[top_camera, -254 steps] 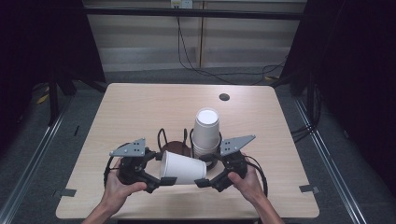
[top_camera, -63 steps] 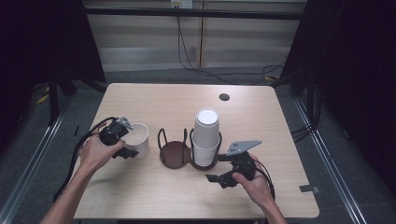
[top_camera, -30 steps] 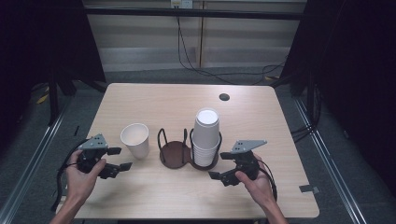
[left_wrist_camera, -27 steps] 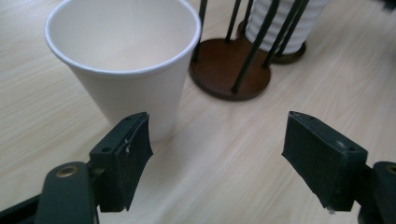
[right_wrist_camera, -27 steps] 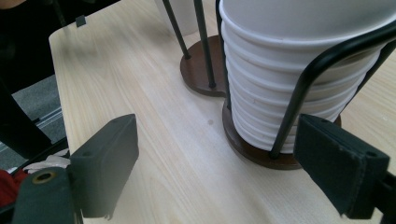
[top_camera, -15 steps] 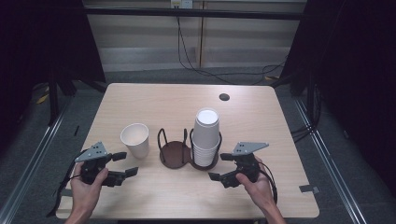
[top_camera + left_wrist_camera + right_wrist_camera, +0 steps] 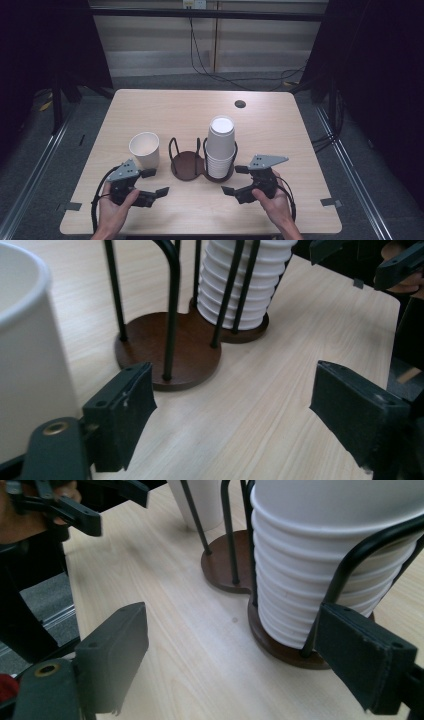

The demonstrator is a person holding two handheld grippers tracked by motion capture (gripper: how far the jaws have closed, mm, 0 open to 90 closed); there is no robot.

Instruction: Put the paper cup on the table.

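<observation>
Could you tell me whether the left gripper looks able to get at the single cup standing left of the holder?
Probably yes: the left gripper is open, and the cup stands just beyond it, apart from the holder.

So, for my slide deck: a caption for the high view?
Two open tools flank a two-ring cup holder, one stack, one loose cup.

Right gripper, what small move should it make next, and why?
Probably ease the right gripper forward and up toward the stack of cups in the holder. Its jaws stand open and empty beside the stack, one loose cup already stands upright on the table, and the left gripper is open too, so fetching another cup looks like the likely next step.
</observation>
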